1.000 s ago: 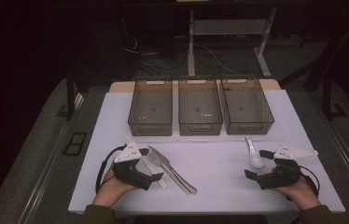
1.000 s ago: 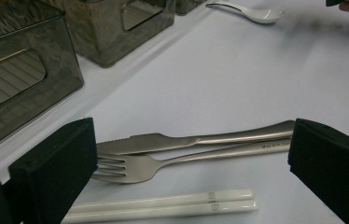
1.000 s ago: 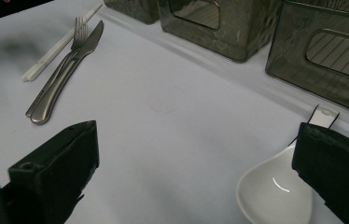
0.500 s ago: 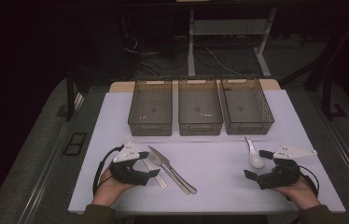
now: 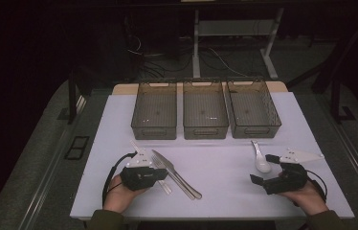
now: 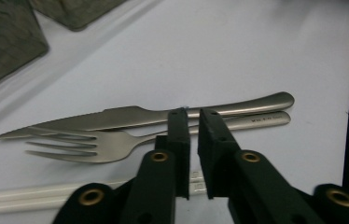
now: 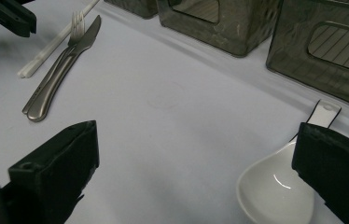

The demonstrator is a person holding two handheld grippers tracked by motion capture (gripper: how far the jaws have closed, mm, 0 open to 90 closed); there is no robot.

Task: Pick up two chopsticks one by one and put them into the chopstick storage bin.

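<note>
Fork beside knife | left tool just closed, nothing clamped | right tool wide open

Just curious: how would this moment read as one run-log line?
left hand-held gripper: jaws just closed, nearly shut, nothing between, over fork | right hand-held gripper: open beside spoon

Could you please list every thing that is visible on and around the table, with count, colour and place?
bins: three, dark see-through, row at far side of table
knife: one, silver, near left, beside fork
fork: one, silver, beside knife
chopsticks: pair, white, next to fork
spoon: one, white, near right
table: one, white top
left tongs: black, nearly shut, nothing between, over the cutlery handles
right tongs: black, open, beside spoon
hands: two, at near edge
</note>
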